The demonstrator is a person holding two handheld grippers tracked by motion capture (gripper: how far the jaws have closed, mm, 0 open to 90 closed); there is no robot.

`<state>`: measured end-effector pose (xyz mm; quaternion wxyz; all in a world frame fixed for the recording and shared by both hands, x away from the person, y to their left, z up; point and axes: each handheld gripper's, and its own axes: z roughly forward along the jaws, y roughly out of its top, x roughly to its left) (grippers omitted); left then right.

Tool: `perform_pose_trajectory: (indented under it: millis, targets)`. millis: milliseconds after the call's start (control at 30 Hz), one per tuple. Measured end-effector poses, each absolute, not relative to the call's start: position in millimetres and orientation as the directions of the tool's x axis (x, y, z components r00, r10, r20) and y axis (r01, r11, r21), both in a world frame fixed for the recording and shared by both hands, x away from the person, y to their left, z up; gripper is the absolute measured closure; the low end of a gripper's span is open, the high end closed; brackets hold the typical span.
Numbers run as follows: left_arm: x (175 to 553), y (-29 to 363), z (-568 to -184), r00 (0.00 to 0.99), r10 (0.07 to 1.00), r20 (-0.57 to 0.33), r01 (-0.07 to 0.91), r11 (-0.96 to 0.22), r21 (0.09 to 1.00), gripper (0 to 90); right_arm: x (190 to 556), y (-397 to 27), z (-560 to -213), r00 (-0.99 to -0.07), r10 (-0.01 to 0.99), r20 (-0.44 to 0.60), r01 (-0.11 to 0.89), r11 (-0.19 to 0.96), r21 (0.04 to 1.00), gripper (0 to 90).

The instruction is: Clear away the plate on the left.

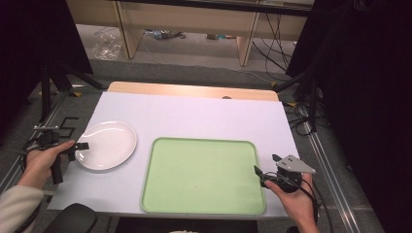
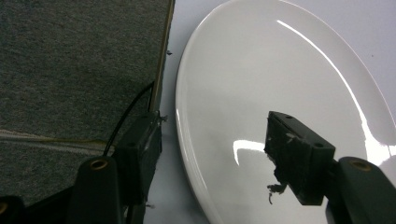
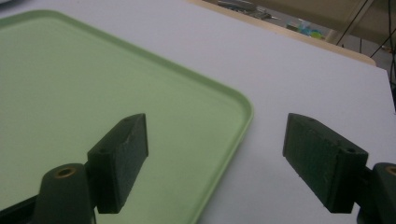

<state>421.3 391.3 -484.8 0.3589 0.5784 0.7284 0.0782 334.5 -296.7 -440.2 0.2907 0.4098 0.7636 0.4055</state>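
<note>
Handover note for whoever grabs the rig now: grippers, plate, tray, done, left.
Left gripper: open, jaws straddling the near-left rim of the white plate, one over the plate, one outside it; pads not pressing yet.
Right gripper: open, holding nothing, jaws astride the right edge of the green tray.
Plate sits on the white table cover, left of the tray, apart from it. Tray holds nothing.
Done: both grippers placed at their rims.
Left: probably close on the plate rim and lift it; where it goes, likely the tray, is a guess.
</note>
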Motion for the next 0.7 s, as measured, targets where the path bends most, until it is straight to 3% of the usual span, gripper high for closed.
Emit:
perform_pose_trajectory:
  millis: [700]
  targets:
    - [419.8,398.8,-489.7,-0.163,0.809,-0.565,0.757,0.47,0.454,48.5,335.0,-297.2,-440.3,-0.495,0.86,-0.125,0.38,0.343,0.859,23.1]
